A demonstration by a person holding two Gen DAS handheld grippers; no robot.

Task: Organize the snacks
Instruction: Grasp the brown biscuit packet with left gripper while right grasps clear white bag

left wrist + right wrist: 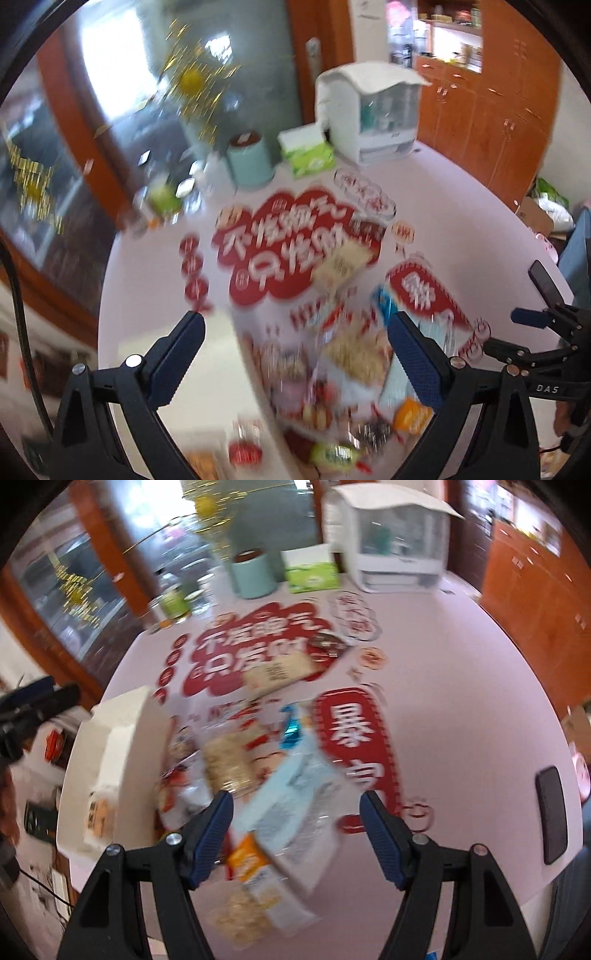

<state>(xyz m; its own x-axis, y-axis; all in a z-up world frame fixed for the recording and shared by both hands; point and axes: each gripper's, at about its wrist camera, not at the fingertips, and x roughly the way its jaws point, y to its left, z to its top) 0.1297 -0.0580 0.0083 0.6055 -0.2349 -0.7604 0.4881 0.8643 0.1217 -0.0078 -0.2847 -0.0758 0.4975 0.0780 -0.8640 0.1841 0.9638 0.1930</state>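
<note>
Both grippers (295, 354) (297, 829) hang released and empty, angled down over blurred snacks (266, 805) heaped centre-frame on the table (461, 672), likely poised to pick; a white box (118, 731) at left probably awaits them

**Blur everywhere, edges eating the rest**

Motion smear swallows the snack pile (343, 376) — packets run together and no label reads. The white box (110, 738) blurs too, with its contents only a pale smudge. The red tablecloth lettering (295, 247) wobbles, half covered by a beige packet (341, 264). In the right wrist view a dark phone-like slab (552, 814) sits near the rim — details too soft to call.
</note>
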